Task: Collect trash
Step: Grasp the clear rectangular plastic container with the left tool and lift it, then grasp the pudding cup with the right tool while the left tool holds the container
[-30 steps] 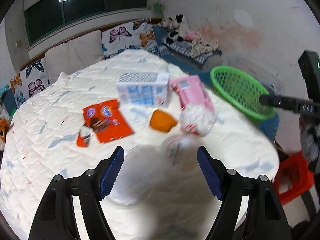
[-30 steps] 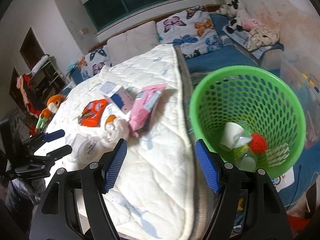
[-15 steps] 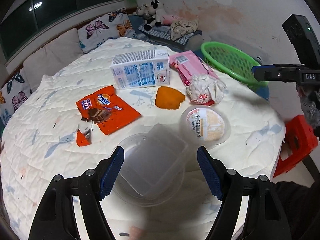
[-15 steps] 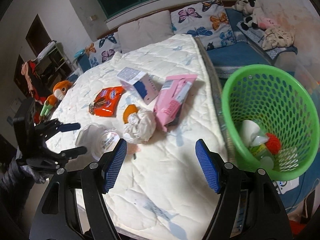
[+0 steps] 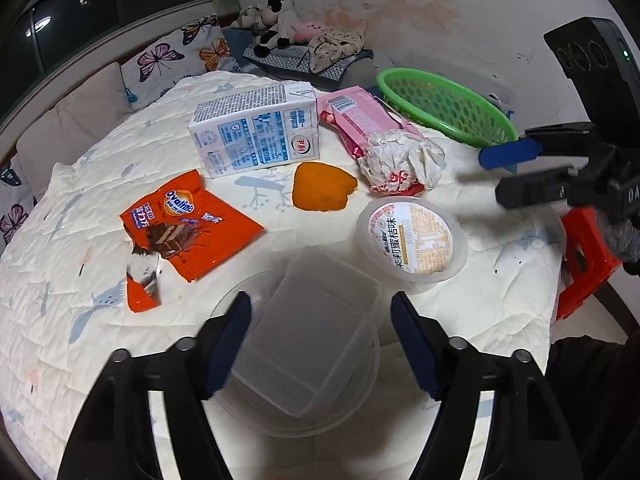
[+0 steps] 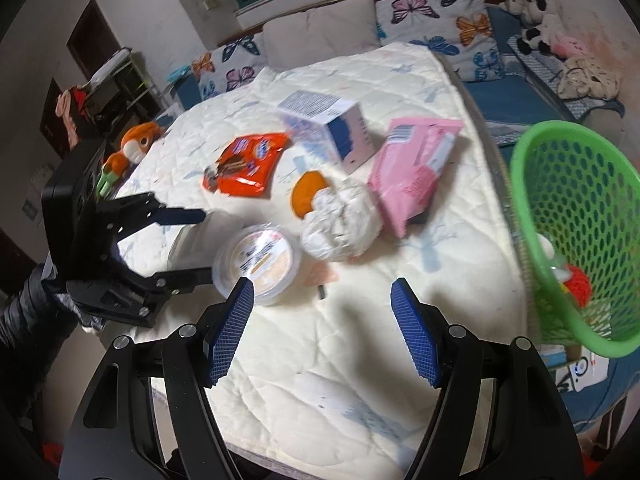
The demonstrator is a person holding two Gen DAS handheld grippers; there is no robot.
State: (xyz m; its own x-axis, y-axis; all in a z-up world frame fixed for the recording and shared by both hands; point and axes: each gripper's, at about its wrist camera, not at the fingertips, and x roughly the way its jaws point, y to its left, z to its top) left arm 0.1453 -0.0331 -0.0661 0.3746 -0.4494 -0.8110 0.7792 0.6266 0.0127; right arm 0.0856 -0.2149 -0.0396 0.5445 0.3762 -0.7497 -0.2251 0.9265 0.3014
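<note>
My left gripper [image 5: 322, 340] hangs over a clear plastic tub [image 5: 312, 340] stacked in a clear round bowl on the quilted bed [image 5: 60, 280]. Its jaws are closing with the tub between them, and the pads do not press on it. Beyond lie a lidded round cup [image 5: 412, 240], an orange wrapper [image 5: 188, 224], an orange peel [image 5: 322, 192], crumpled paper [image 5: 404, 160], a milk carton [image 5: 256, 132] and a pink packet [image 5: 360, 120]. My right gripper [image 6: 323, 334] stands open and empty above the quilt, near the cup [image 6: 258, 260]. The green basket [image 6: 576, 216] holds some trash.
The basket [image 5: 444, 108] stands off the bed's right side. A red stool [image 5: 588, 256] sits beside the near corner. Butterfly pillows [image 5: 176, 56] and plush toys [image 5: 276, 20] line the far side. An orange plush [image 6: 134, 144] lies at the left edge.
My left gripper has come down and closer over the clear tub, and its jaws have narrowed a little. My right gripper has swung left from the basket to over the bed.
</note>
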